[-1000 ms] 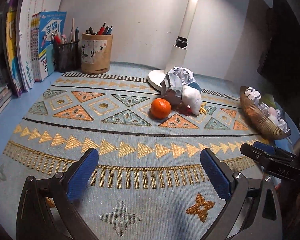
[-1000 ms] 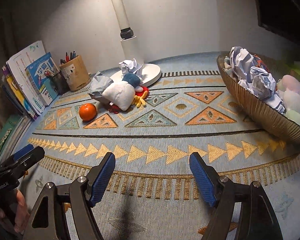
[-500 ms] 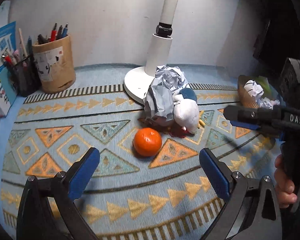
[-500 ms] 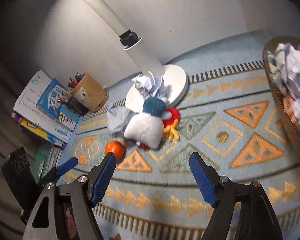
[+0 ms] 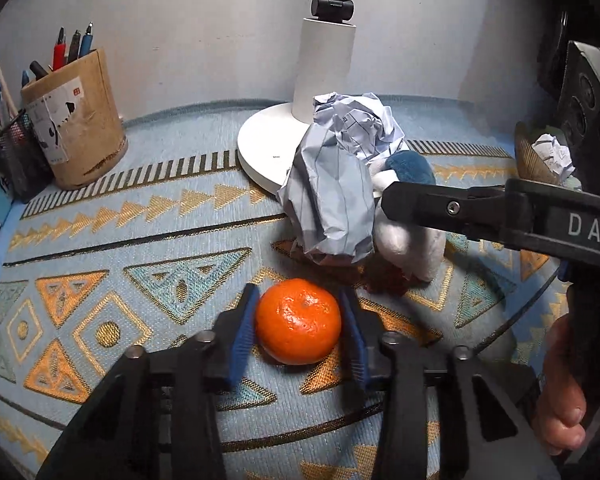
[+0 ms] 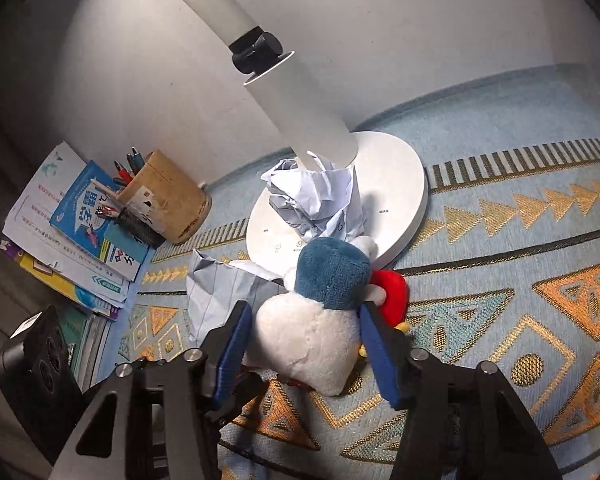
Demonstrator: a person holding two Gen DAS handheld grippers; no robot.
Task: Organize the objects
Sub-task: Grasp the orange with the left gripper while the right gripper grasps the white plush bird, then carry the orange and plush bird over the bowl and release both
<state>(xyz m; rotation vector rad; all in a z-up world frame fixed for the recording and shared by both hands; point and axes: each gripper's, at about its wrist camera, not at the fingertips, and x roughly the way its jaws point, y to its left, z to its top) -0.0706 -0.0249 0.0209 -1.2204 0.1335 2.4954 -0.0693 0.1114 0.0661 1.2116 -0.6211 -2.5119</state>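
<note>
Lamp (image 5: 327, 76), pen cup (image 5: 76, 120) — perhaps books (image 6: 80, 232).

Orange mandarin (image 5: 298, 321), white/blue plush (image 6: 320, 312), blue-gold geometric mat (image 5: 140, 216).

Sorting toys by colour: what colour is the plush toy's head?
Dark teal-blue head on a white body; the right wrist view shows it best.

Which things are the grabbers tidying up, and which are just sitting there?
Being tidied:
- orange, between the left gripper pads, which just closed in
- plush toy, squeezed by the right gripper, also just closing
- crumpled paper

Just sitting:
- lamp
- pen holder
- books
</note>
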